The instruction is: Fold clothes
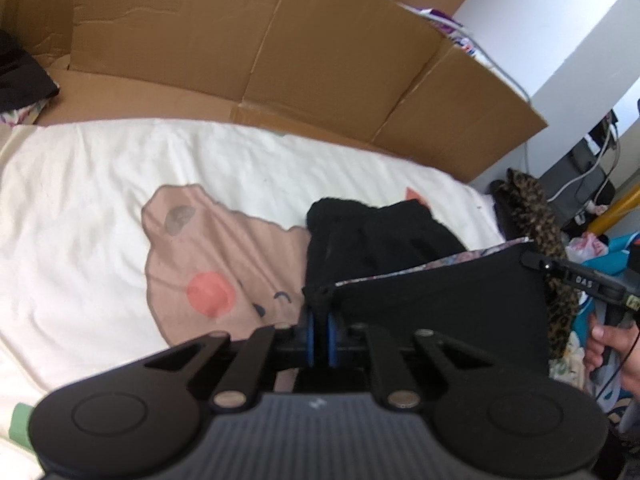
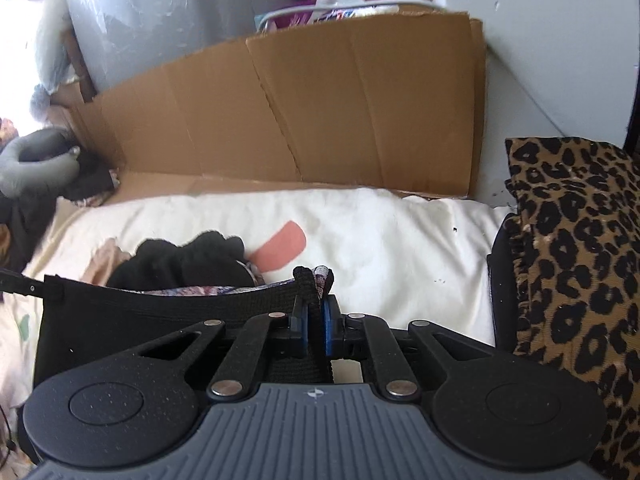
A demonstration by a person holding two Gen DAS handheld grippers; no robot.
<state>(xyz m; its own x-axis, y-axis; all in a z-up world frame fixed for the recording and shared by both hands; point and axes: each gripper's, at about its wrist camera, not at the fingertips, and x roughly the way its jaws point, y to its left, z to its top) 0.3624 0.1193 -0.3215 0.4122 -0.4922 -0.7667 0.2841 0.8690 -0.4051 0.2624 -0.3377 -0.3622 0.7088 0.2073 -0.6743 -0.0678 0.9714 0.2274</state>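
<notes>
Two corners of one black garment (image 1: 440, 304) are pinched. Our left gripper (image 1: 320, 322) is clamped on the left corner, our right gripper (image 2: 314, 312) on the other, so the patterned-lined hem (image 2: 200, 292) stretches taut between them, lifted above the white bedsheet (image 1: 100, 184), probably squaring the edge for a fold. Its bunched remainder (image 1: 372, 224) rests just ahead; a leopard-print cloth (image 2: 568, 240) lies right.

This is a bedroom in a home. A bed (image 1: 100, 168) with a white sheet and a cartoon bear print (image 1: 208, 264) fills the middle. Flat cardboard (image 1: 280, 48) leans on the wall behind it. A leopard cloth (image 2: 572, 240) and a grey neck pillow (image 2: 36, 168) lie at the sides.
</notes>
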